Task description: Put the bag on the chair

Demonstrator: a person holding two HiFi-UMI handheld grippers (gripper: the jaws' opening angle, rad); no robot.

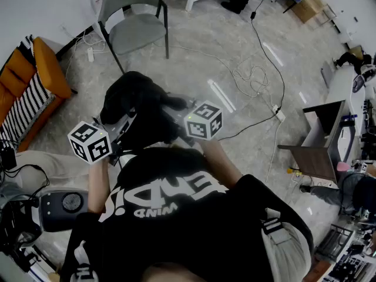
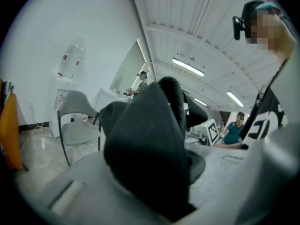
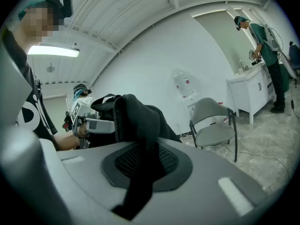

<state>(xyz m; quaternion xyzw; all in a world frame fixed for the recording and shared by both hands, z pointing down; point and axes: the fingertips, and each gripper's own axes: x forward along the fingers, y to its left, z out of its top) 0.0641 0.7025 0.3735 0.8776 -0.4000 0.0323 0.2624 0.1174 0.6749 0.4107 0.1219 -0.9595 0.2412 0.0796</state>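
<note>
A black bag hangs in front of me above the floor, held between both grippers. My left gripper is shut on the bag's thick black fabric, which fills the space between its jaws. My right gripper is shut on a black strap of the bag, whose bulk rises just beyond the jaws. The grey chair with dark legs stands empty farther ahead on the floor. It also shows at the left of the left gripper view as the chair and at the right of the right gripper view as the chair.
An orange and striped sofa stands at the left. Cables and a power strip lie on the floor to the right, near a brown desk. A white cabinet with a person at it stands beyond the chair.
</note>
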